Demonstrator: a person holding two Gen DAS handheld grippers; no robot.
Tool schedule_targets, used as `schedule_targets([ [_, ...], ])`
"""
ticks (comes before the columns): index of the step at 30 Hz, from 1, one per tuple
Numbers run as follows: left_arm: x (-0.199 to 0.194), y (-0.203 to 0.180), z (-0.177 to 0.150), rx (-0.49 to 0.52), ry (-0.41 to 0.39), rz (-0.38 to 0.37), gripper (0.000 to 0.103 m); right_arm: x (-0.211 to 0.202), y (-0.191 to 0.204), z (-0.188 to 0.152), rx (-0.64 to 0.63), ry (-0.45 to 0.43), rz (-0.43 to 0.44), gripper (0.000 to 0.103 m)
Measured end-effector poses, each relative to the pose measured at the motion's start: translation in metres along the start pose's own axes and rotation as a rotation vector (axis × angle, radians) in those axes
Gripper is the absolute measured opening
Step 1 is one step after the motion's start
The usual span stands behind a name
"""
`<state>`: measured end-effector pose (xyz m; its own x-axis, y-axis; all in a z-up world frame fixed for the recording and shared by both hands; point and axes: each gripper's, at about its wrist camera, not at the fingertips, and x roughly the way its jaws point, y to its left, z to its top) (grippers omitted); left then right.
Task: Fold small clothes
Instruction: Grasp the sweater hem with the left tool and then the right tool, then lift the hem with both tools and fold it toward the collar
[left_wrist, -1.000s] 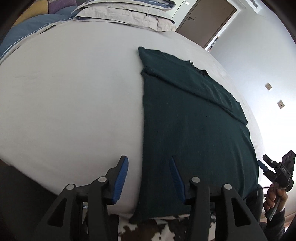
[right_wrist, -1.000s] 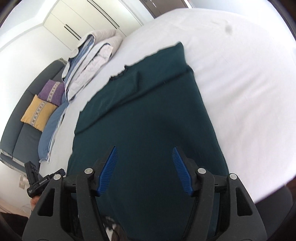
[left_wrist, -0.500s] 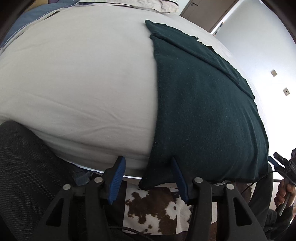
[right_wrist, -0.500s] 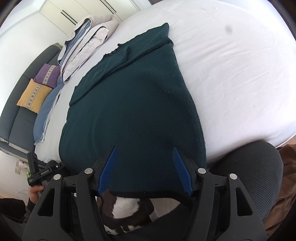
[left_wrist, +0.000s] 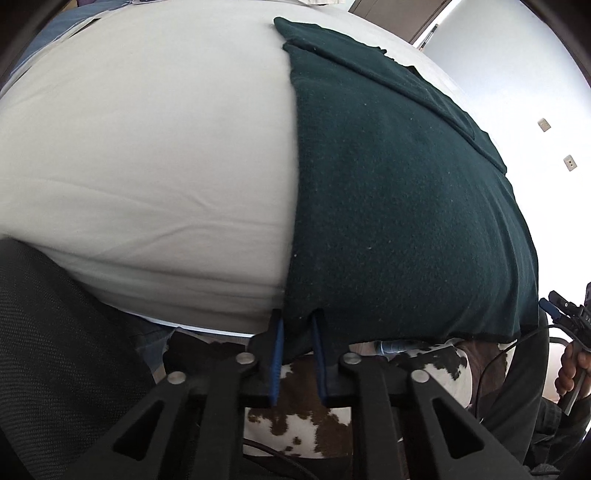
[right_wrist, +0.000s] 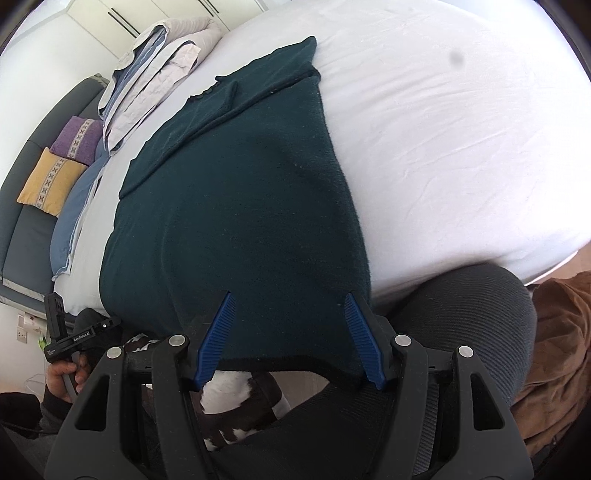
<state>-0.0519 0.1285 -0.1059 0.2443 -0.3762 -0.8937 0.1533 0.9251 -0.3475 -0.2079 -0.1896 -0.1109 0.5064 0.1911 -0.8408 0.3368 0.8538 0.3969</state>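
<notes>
Only the left wrist view shows the door and the pale wall with its 2 small plates at far right. Only the right wrist view shows the grey sofa (right_wrist: 22, 236) with a yellow cushion (right_wrist: 50, 181) and a purple cushion (right_wrist: 77, 138), the stack of folded bedding (right_wrist: 155, 70), a blue sheet (right_wrist: 74, 214) and a brown cloth (right_wrist: 554, 350) at the lower right.

A dark green garment (left_wrist: 399, 192) lies flat on the white bed (left_wrist: 147, 147), its upper part folded across, its near hem hanging over the bed's edge. The left gripper (left_wrist: 297, 332) is at the hem's left corner: its jaws are closing, narrow, with the corner of the garment between the blue pads and pinched there. The right gripper (right_wrist: 290, 332) is at the hem's right part, jaws standing wide; the hem runs across between the ribbed blue pads, but they do not press on it.

In each view the other gripper shows at the frame's edge, held in a hand (right_wrist: 64, 376).

The garment is a fuzzy, fleece-like knit with pale lint specks. The bed sheet is smooth with soft creases. Below the hem lies a brown-and-white cowhide rug (left_wrist: 295, 424). A dark ribbed fabric mound (right_wrist: 480, 314) bulges beside the right gripper.
</notes>
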Motion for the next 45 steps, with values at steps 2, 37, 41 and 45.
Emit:
schedule_targets([
  [2, -0.001, -0.003, 0.000, 0.006, -0.005, 0.010, 0.008, 0.000, 0.000, 0.000, -0.001, 0.007, -0.025, 0.060],
  [37, -0.084, 0.006, 0.015, -0.056, -0.164, -0.264, 0.004, -0.025, -0.008, 0.016, 0.025, -0.034, 0.187, 0.006],
  [41, -0.102, 0.011, 0.024, -0.104, -0.215, -0.370, 0.004, -0.041, 0.006, 0.033, 0.043, -0.112, 0.304, 0.006],
  [45, -0.103, 0.023, 0.026, -0.177, -0.233, -0.456, 0.004, -0.036, 0.013, 0.045, 0.056, -0.125, 0.355, 0.006],
])
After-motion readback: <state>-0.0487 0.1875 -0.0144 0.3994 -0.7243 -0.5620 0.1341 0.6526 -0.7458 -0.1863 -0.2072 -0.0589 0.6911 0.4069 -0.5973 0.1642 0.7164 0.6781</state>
